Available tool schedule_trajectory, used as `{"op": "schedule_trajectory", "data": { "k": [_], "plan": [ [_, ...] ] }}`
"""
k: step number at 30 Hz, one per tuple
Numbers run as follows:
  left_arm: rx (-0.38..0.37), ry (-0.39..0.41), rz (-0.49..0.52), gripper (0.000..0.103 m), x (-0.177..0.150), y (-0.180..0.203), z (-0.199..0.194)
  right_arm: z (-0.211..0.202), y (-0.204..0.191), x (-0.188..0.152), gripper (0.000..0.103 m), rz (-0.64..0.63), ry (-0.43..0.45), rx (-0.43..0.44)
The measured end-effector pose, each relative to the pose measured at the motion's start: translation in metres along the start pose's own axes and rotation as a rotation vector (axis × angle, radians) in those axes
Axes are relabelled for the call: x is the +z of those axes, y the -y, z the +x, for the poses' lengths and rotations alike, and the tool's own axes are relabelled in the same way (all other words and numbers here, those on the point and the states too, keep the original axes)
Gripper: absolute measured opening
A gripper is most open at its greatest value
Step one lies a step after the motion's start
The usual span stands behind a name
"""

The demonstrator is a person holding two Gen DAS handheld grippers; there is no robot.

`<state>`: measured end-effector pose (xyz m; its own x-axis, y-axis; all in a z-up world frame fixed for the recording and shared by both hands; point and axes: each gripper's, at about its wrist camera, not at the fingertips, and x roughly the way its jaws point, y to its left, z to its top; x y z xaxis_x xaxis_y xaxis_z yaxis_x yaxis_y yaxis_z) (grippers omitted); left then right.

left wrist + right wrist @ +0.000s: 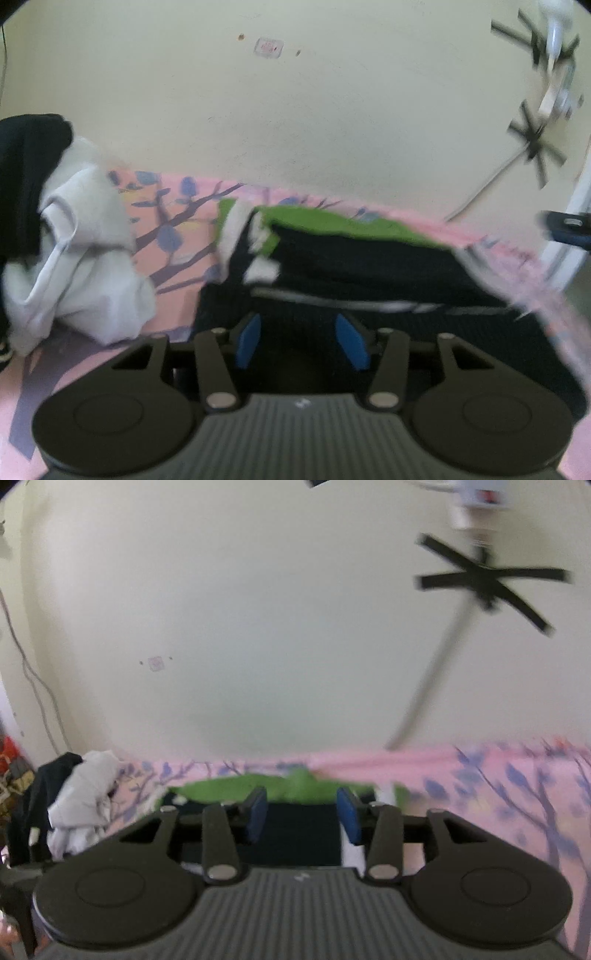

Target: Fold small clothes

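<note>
The left gripper (pixel 301 341) and right gripper (pixel 303 814) both have jaws spread wide, holding nothing. The black and green garment (pixel 362 258) lies mid-frame on the pink bedsheet (pixel 177 229), maybe partly folded; it's blurry.

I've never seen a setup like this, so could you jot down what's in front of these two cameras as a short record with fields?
surface: pink bedsheet printed with purple branches
garment being worked on: dark garment with green and white parts, spread on the sheet
waiting pile: white clothes and black clothes, heaped at the left
left tool: open, over the dark garment
right tool: open, over the same garment, holding nothing
backdrop: cream wall with taped cable
image quality: blurred
</note>
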<state>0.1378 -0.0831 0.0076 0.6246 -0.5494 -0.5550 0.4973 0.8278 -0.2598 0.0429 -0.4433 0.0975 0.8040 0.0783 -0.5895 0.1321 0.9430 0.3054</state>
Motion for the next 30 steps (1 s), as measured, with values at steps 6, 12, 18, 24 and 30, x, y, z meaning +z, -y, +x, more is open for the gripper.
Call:
{"op": "schedule_trajectory", "data": {
  "k": [6, 12, 18, 24, 30],
  "plan": [
    [-0.018, 0.003, 0.076, 0.052, 0.1, 0.008, 0.036, 0.12, 0.018, 0.053, 0.049, 0.017, -0.187, 0.04],
    [0.082, -0.175, 0.143, 0.056, 0.156, 0.017, 0.177, 0.225, 0.027, 0.054, 0.057, 0.072, -0.356, 0.065],
    [0.058, -0.312, 0.104, 0.051, 0.147, 0.013, 0.244, 0.268, 0.021, 0.031, 0.054, -0.001, -0.464, 0.125],
    [-0.024, -0.266, 0.143, 0.012, 0.14, 0.036, 0.205, 0.215, 0.003, 0.042, 0.012, -0.035, -0.338, 0.187],
    [-0.106, -0.037, 0.157, 0.012, 0.122, 0.051, 0.065, 0.081, -0.042, 0.045, 0.012, -0.221, -0.158, 0.259]
  ]
}}
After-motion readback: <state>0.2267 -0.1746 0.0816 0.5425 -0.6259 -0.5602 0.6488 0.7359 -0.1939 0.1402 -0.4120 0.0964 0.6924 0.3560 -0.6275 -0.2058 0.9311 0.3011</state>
